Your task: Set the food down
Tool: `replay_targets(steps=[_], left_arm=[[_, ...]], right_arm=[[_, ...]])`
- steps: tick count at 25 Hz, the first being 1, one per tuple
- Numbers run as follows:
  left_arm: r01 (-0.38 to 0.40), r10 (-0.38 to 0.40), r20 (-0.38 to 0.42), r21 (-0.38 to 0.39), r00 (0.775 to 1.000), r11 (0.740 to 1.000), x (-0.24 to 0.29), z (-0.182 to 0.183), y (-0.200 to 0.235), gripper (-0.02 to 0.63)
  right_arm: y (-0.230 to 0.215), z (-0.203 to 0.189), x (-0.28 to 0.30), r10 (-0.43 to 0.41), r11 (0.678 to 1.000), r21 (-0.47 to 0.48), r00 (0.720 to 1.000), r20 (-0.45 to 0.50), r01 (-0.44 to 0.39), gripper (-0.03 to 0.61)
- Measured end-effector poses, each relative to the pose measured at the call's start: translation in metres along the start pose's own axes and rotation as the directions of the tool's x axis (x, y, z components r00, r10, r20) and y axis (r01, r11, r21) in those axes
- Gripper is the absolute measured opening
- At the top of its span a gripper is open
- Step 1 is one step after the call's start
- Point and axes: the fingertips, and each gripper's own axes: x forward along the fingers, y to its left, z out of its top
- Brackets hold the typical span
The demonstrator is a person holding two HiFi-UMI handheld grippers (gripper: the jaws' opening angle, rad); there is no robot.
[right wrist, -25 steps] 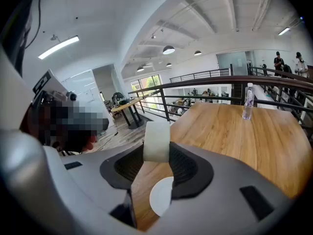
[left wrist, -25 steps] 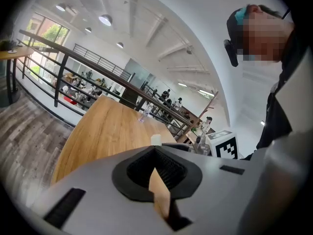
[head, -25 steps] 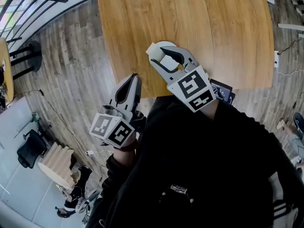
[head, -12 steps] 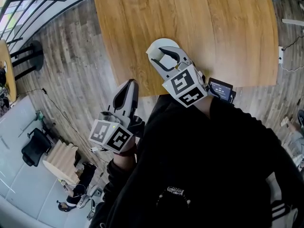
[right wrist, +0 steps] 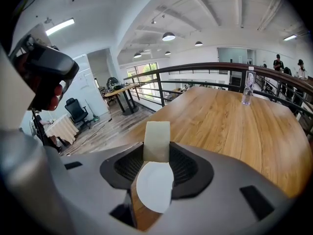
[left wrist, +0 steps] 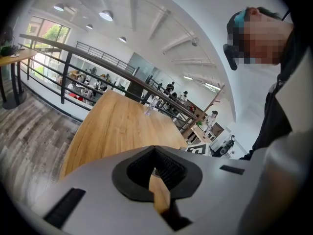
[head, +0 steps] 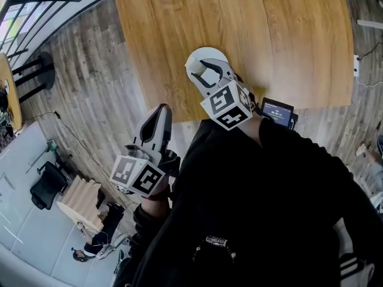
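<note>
Right gripper (head: 206, 63), above the wooden table (head: 287, 34), clamps a pale food block (right wrist: 157, 141) backed by a white disc (right wrist: 154, 186), while the left gripper (head: 162, 109), at its 7 o'clock, is closed and empty, and the text on the screen (head: 277, 111) is unreadable.

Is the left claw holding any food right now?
No, the left gripper has its jaws closed together with nothing between them; the pale food sits in the right gripper.

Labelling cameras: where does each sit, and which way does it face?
Head view: on the head, steeply down on table, left gripper, right gripper, black torso.
Left gripper view: along its shut jaws across the table; torso at right.
Right gripper view: along jaws gripping pale food piece.
Both gripper views share the bottle.
</note>
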Motion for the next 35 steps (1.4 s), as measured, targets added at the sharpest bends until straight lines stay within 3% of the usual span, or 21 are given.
replay_targets(steps=[35], left_arm=[[-0.048, 0.047, -0.024, -0.049, 0.999, 0.998, 0.001, -0.018, 0.006, -0.003]], right_arm=[[-0.022, -0.093, 0.056, -0.033, 0.999, -0.015, 0.974, -0.224, 0.030, 0.173]])
